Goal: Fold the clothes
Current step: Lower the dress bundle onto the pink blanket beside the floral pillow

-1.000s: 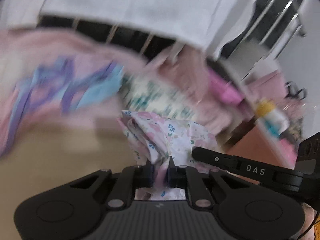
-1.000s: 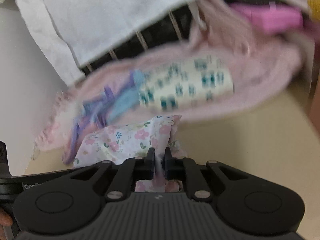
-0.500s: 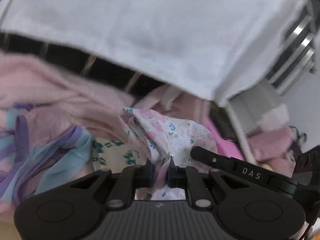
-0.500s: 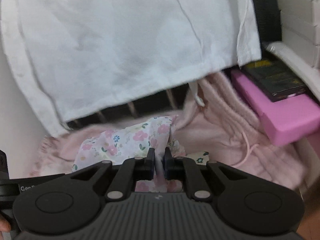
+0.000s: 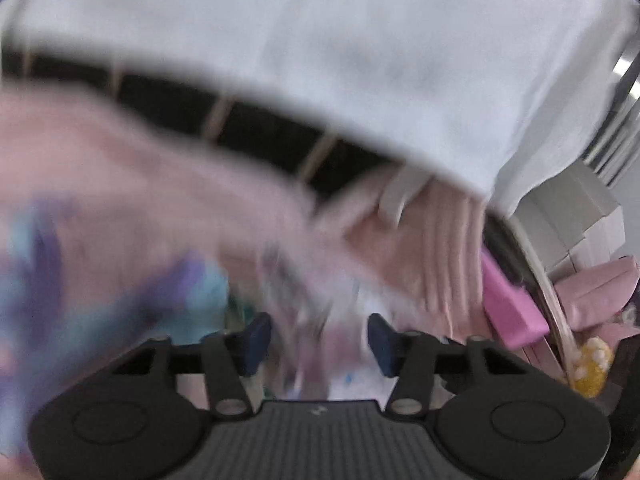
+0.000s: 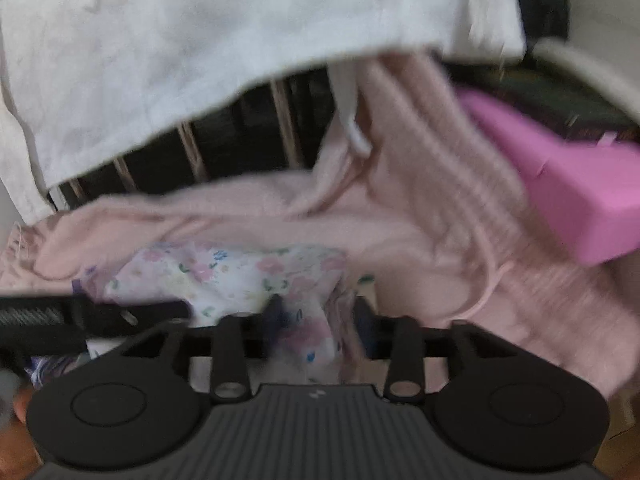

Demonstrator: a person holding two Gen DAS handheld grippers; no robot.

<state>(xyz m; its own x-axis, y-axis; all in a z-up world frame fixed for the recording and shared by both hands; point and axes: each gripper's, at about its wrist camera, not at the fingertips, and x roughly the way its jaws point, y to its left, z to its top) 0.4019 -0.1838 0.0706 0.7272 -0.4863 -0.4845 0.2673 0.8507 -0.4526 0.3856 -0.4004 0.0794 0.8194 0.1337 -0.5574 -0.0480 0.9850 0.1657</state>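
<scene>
The small floral garment (image 6: 224, 276) lies crumpled on a heap of pink clothes. A fold of it hangs loose between the fingers of my right gripper (image 6: 320, 320), whose jaws are opening and no longer press on it. In the left wrist view everything is blurred. My left gripper (image 5: 319, 340) is also opening, and the floral garment (image 5: 304, 320) shows as a pale streak in the gap, free of the pads. The left gripper's black finger (image 6: 120, 316) reaches into the right wrist view from the left edge.
A white cloth (image 6: 200, 40) hangs over a dark slatted rail (image 6: 240, 140) behind the heap. A pink knit garment (image 6: 440, 220) and a bright pink box (image 6: 580, 192) lie to the right. A pink garment with blue and purple print (image 5: 80, 280) lies left.
Both grippers were shut on the floral garment and held it up. Their jaws now stand apart and the garment has sunk onto the pink heap.
</scene>
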